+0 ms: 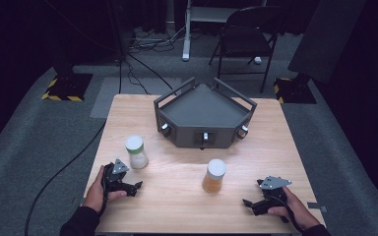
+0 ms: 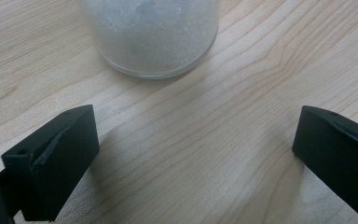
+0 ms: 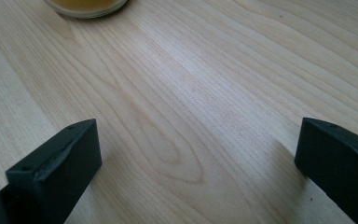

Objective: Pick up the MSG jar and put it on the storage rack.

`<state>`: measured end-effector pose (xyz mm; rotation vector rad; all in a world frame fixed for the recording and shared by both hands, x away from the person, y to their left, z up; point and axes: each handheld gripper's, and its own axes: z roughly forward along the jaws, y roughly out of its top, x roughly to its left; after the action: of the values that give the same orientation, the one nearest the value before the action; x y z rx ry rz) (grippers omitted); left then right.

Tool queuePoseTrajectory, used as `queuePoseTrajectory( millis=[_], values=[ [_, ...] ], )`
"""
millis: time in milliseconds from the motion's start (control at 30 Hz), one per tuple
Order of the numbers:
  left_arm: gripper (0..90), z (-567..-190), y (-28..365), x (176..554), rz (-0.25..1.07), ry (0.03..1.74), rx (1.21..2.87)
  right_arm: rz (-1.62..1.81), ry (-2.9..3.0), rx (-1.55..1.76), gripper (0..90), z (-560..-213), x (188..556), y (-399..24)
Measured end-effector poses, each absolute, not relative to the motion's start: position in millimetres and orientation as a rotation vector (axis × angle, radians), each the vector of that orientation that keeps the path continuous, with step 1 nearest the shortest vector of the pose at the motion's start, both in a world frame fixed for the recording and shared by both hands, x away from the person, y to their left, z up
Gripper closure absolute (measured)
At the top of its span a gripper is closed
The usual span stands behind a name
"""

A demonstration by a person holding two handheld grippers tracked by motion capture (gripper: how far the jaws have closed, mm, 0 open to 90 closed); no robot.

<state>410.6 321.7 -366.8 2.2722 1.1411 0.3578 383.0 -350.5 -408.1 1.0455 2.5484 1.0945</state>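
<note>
Two lidded glass jars stand on the wooden table (image 1: 177, 206). The one with white grains (image 1: 136, 152) is at the left, and its base (image 2: 151, 35) rises just ahead of my left gripper (image 2: 196, 154), whose jaws stand wide apart over bare wood. My left gripper (image 1: 130, 187) rests low at the table's front left, just below that jar. The jar with amber contents (image 1: 214, 175) stands right of centre; its bottom edge (image 3: 86, 7) peeks in at the top of the right gripper view. My right gripper (image 1: 250, 204) lies at the front right, open (image 3: 198, 158), holding nothing.
A dark grey, angular tray-like stand with rails and small knobs (image 1: 204, 115) sits at the table's far middle. Beyond the table are a folding chair (image 1: 248, 37), cables on the grey carpet and hazard-striped stand bases (image 1: 64, 91).
</note>
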Motion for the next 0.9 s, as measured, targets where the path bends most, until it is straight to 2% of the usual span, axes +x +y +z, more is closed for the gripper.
queuePoseTrajectory(
  millis=[900],
  values=[
    [1.8, -363.3, 326.2, 407.7, 0.381, 1.157, 2.227, 1.095, 2.548, 1.045, 0.1, -408.1, 383.1, -350.6]
  ],
)
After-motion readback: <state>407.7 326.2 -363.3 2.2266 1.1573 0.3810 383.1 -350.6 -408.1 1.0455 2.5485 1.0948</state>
